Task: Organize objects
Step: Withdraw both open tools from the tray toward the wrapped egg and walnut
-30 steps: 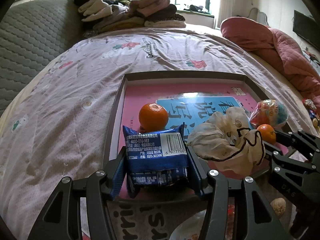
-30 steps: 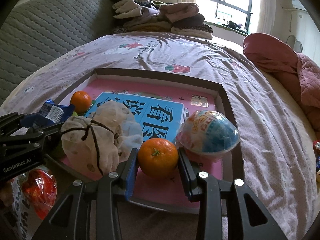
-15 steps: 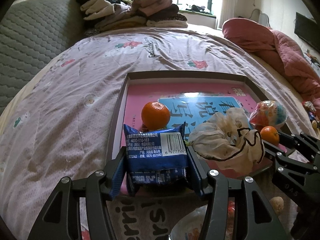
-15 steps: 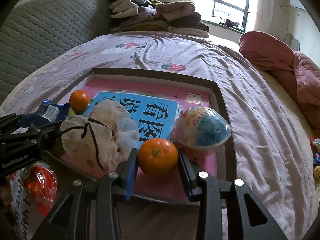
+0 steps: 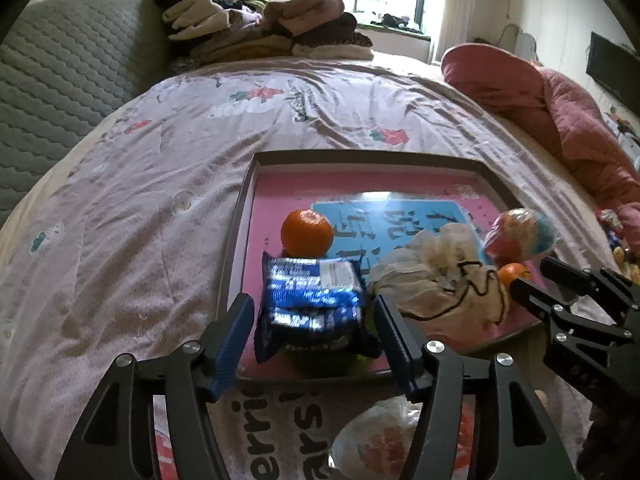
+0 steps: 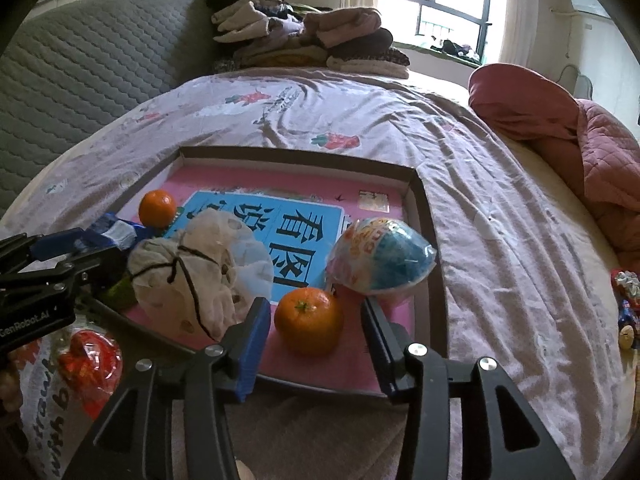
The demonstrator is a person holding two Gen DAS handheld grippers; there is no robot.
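A dark-rimmed tray [image 5: 360,156] with a pink and blue picture floor lies on the bed. My left gripper [image 5: 314,312] stands around a blue snack packet [image 5: 310,296] lying at the tray's near left; its jaws are opening and a gap shows beside the packet. Behind the packet sits an orange [image 5: 307,233]. My right gripper [image 6: 314,312] is opening around a second orange [image 6: 309,320] resting on the tray [image 6: 296,152], with its pads off the fruit. A tied cream cloth pouch [image 6: 200,272] and a blue and orange egg-shaped toy [image 6: 380,256] lie between them.
A printed plastic bag with red contents [image 6: 60,360] lies in front of the tray. Folded clothes [image 5: 260,32] are stacked at the head of the bed by a grey quilted headboard [image 5: 60,80]. A pink quilt [image 5: 560,120] is bunched at the right, with small wrapped sweets [image 6: 624,300] near it.
Both grippers' jaws have spread apart. The blue packet has dropped flatter onto the tray, and the orange stands free of the right pads.
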